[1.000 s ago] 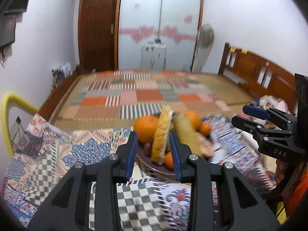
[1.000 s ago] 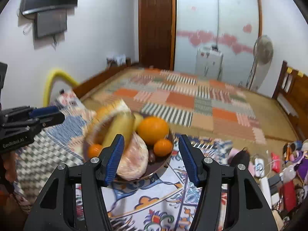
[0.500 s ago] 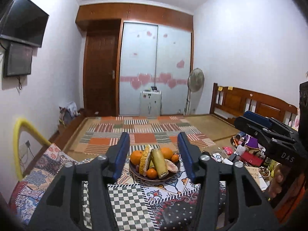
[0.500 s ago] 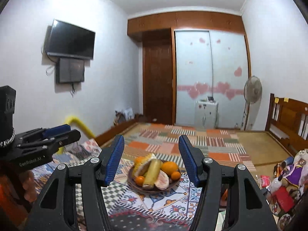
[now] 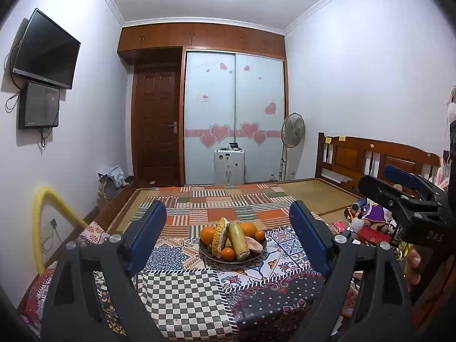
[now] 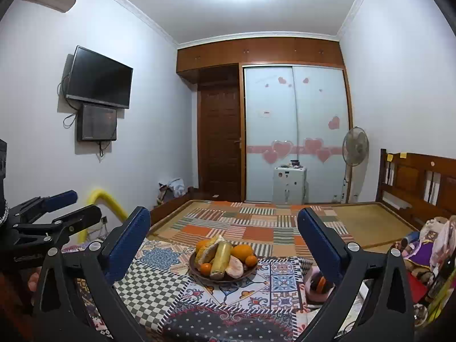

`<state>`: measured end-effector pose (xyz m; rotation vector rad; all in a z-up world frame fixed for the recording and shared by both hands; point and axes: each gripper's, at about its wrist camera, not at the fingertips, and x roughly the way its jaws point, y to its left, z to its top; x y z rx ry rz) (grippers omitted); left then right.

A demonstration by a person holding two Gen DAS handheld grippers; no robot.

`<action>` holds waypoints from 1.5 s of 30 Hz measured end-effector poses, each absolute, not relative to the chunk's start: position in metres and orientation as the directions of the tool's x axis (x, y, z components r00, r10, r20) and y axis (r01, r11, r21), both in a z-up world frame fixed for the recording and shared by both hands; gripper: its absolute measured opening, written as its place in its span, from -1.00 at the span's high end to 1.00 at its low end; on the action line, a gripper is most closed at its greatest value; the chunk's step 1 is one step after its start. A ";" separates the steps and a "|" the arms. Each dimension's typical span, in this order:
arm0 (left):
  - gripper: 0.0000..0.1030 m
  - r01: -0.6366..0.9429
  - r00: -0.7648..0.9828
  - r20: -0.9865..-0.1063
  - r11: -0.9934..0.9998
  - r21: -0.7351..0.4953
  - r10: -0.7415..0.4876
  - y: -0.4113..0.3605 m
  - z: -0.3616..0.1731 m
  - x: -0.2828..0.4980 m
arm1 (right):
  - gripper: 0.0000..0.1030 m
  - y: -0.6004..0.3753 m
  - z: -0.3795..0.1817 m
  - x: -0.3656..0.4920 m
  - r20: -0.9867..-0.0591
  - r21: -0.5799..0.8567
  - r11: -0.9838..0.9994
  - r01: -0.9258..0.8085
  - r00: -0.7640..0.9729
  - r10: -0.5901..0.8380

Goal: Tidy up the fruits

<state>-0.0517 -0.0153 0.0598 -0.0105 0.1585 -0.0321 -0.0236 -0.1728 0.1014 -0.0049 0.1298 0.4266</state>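
Both grippers, left gripper (image 5: 228, 228) and right gripper (image 6: 223, 232), have drawn back, jaws apart and empty; fruit sits piled in bowl (image 5: 232, 260), likely done.

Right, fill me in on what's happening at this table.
A person holds a gripper in each hand, and both the left gripper and the right gripper are open and empty, held back from the table. Between them sits a brown bowl on the patchwork cloth, already piled with oranges, corn and other produce. Nothing is being gripped at this moment.
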 end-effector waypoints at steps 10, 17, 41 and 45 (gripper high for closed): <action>-0.91 0.028 0.989 -0.147 1.000 -0.008 -0.029 -0.019 0.055 -0.061 | -1.00 -0.174 0.096 -0.032 -0.128 0.016 0.914 -0.406 0.906 0.404; -0.97 0.024 0.989 -0.145 1.000 -0.001 -0.024 -0.020 0.053 -0.063 | -1.00 -0.174 0.096 -0.033 -0.128 0.011 0.915 -0.403 0.907 0.401; -1.00 0.005 0.989 -0.149 1.000 -0.002 -0.005 -0.022 0.052 -0.060 | -1.00 -0.181 0.096 -0.037 -0.118 0.018 0.916 -0.400 0.909 0.399; -1.00 0.009 0.989 -0.151 1.000 0.001 -0.009 -0.024 0.052 -0.059 | -1.00 -0.182 0.097 -0.037 -0.118 0.025 0.917 -0.399 0.909 0.399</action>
